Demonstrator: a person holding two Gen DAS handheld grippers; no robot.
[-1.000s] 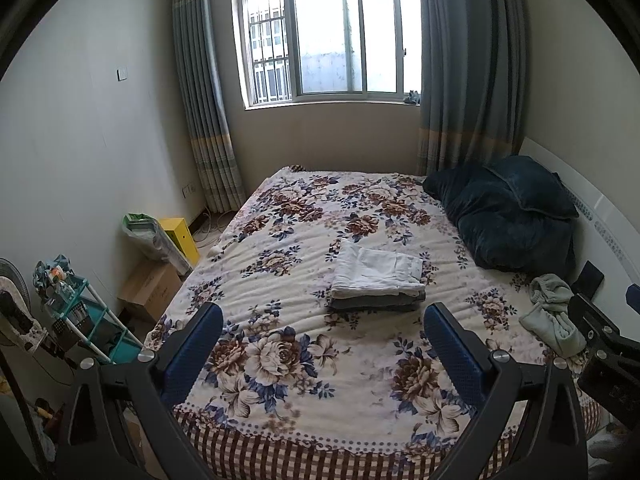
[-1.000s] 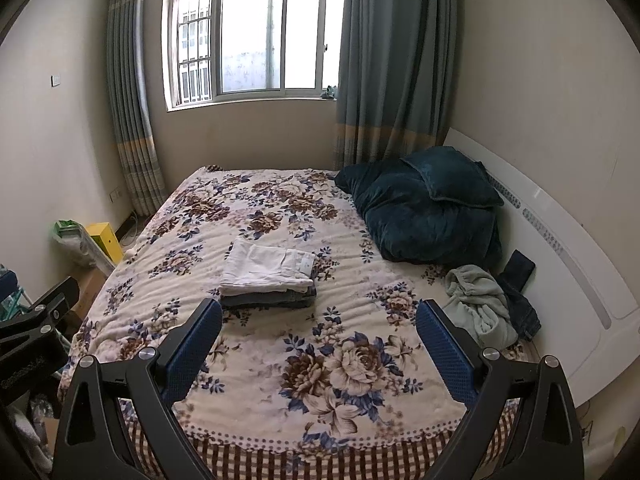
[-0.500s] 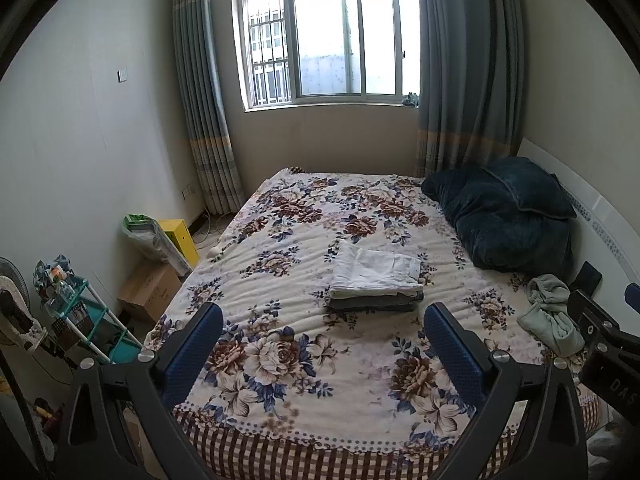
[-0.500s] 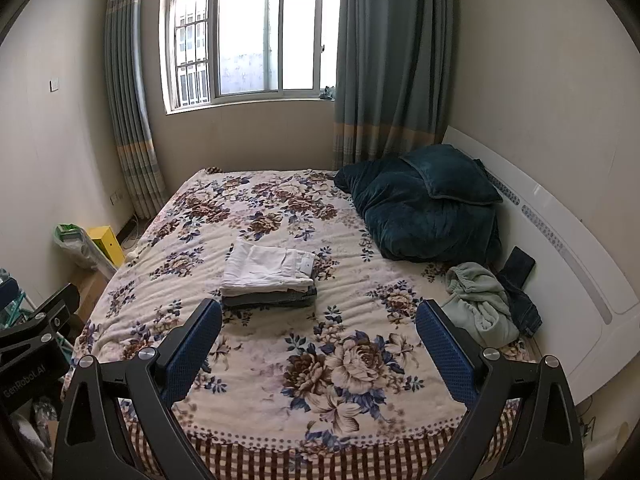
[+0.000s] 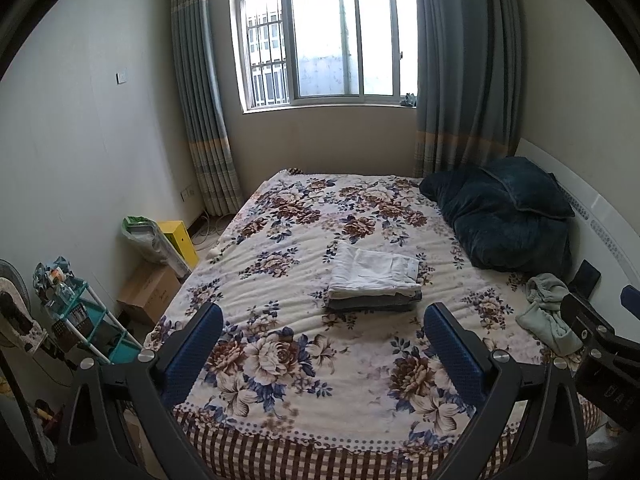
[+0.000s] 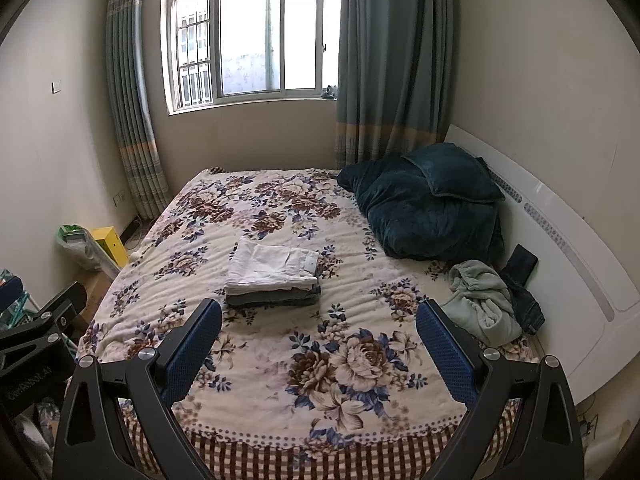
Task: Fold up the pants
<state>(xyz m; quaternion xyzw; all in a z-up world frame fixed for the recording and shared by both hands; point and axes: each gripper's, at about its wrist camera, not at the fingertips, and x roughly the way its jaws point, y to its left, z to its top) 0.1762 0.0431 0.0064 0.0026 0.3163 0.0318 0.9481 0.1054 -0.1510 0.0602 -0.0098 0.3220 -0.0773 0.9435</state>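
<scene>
Left tool (image 5: pixel 323 338): lower part of the left wrist view, held above the foot of the bed, its two blue-padded fingers (image 5: pixel 192 354) spread wide apart with nothing between them. Its black frame also shows at the lower left edge of the right wrist view.

Right tool (image 6: pixel 318 334): lower part of the right wrist view, likewise over the foot of the bed, fingers (image 6: pixel 446 354) wide apart and empty. Part of its black frame shows at the lower right edge of the left wrist view.

Bed (image 5: pixel 280 400): fills the middle of both views, covered by a cream blanket with brown and blue flowers and a checked border at the near edge.

Folded pants (image 5: pixel 376 274): white pair, lying flat near the middle of the bed, just above centre of the frame, well beyond both tools. It rests on top of a folded dark grey garment (image 5: pixel 372 303), the two forming one neat stack.

Green garment (image 6: pixel 482 306): pale, crumpled, at the right edge of the bed near the headboard (image 6: pixel 560 248), touching a piece of dark blue denim (image 6: pixel 526 306).

Dark teal quilt (image 5: pixel 500 220): heaped at the upper right of the bed, a matching pillow (image 5: pixel 528 188) on top.

Window (image 5: pixel 328 40): upper centre, flanked by grey-blue curtains (image 5: pixel 204 120).

Floor at the left of the bed: yellow box (image 5: pixel 178 240), plastic bag (image 5: pixel 146 240), cardboard box (image 5: pixel 150 292), teal rack (image 5: pixel 92 328).
</scene>
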